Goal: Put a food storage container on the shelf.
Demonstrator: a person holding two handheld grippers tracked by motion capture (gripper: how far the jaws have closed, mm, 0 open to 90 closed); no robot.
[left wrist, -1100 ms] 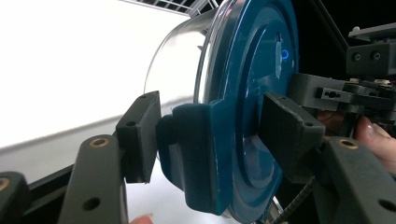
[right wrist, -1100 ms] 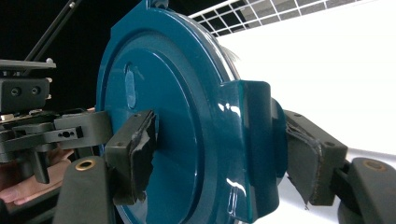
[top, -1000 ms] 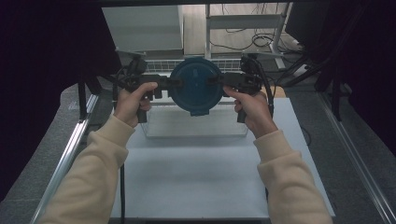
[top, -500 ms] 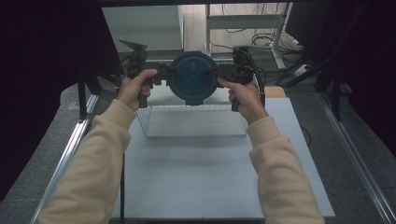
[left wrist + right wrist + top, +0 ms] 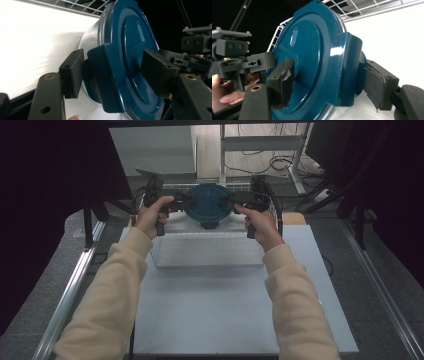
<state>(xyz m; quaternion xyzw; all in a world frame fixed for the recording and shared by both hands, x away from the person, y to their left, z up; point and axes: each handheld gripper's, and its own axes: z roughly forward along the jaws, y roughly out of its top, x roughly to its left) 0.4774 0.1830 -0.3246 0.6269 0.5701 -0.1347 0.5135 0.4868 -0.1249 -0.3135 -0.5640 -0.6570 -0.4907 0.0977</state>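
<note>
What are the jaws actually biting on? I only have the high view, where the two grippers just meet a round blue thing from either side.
Observer: In the left gripper view, the left gripper is shut on a squared lug that sticks out from the rim of a blue lid. One jaw is on the lid's face and the other is behind the lug.
Operator: And the other side?
Observer: The right gripper clamps a matching lug in the same way.
Operator: Is it only a lid?
Observer: No, a silvery metal body sits under it.
</note>
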